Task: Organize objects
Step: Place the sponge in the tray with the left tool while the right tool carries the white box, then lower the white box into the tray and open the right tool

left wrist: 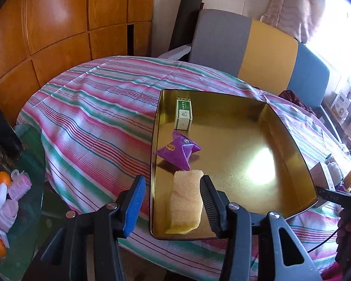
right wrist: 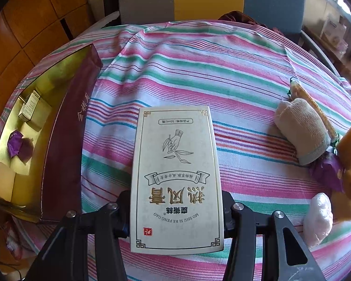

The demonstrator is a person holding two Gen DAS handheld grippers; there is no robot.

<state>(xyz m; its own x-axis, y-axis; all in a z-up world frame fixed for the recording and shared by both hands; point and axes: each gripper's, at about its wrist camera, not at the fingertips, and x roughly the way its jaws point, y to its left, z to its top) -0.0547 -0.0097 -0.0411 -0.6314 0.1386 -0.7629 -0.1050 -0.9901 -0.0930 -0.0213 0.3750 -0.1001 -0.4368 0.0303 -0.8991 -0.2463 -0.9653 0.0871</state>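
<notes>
Left wrist view: left gripper point(left wrist: 173, 206) hangs over the near end of the gold tin tray point(left wrist: 290, 140), fingers apart, nothing pinched. A yellow sponge piece point(left wrist: 186, 201) lies on the tray floor below them, seemingly just set down. Further in: a purple snack packet point(left wrist: 179, 151) and a small green-and-white box point(left wrist: 183, 114).

Right wrist view: right gripper point(right wrist: 176, 213) is clamped on a white carton with gold lettering point(right wrist: 175, 178), held over the striped cloth point(right wrist: 222, 70), tray at left. A rolled sock point(right wrist: 301, 131) and wrapped snacks wait at right.

Likely step: carton goes next. Needs a leftward carry past the tray wall, then release on bare floor.
</notes>
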